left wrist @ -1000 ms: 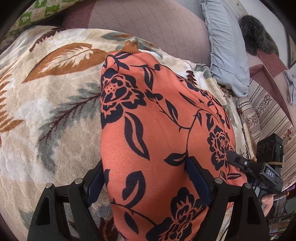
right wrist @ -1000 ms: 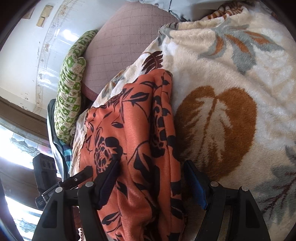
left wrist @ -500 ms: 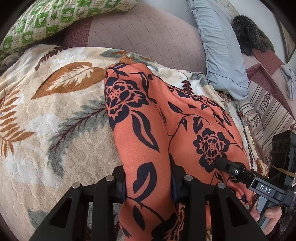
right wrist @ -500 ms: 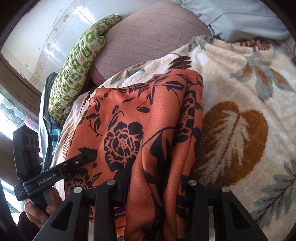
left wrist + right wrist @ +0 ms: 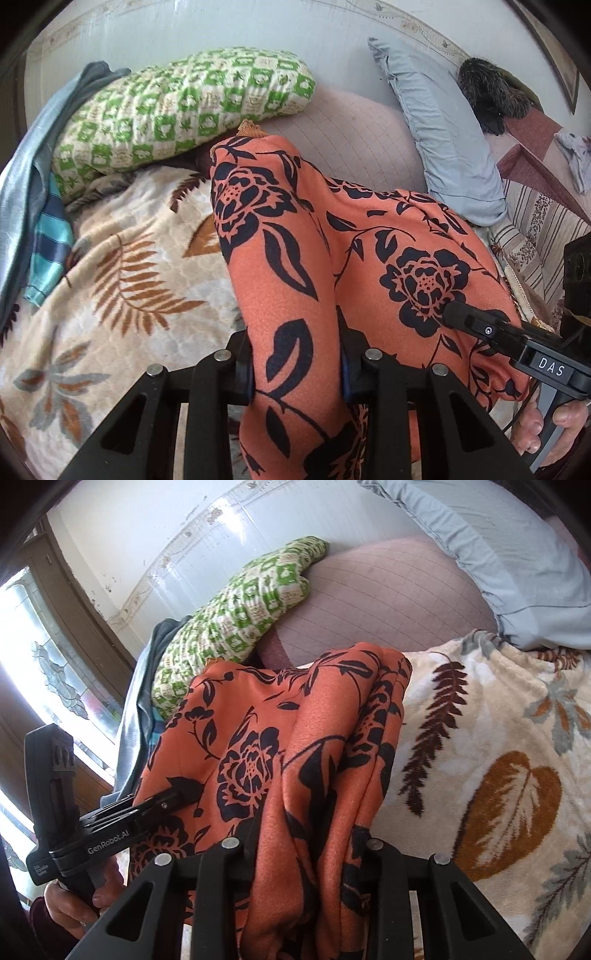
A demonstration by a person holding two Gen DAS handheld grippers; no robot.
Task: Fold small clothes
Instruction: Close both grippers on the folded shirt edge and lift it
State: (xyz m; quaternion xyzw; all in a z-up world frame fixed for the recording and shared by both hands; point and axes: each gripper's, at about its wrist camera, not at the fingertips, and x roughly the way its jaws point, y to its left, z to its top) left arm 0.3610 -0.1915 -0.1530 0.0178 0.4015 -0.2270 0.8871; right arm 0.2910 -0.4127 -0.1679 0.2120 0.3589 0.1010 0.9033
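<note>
Orange floral garment (image 5: pixel 295 258) pinched by left gripper (image 5: pixel 297 363) | right gripper (image 5: pixel 306 853) closing on bunched folds | near hem hidden, cut off at 6 o'clock

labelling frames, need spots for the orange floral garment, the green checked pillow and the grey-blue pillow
orange floral garment (image 5: pixel 280 266), left wrist view, on the raised fold's front face
green checked pillow (image 5: pixel 184 107), left wrist view, on its middle
grey-blue pillow (image 5: pixel 443 140), left wrist view, on its centre panel

left hand-held gripper (image 5: pixel 297 363): clamped on cloth, angled down | right hand-held gripper (image 5: pixel 306 853): closing on cloth, angled down
</note>
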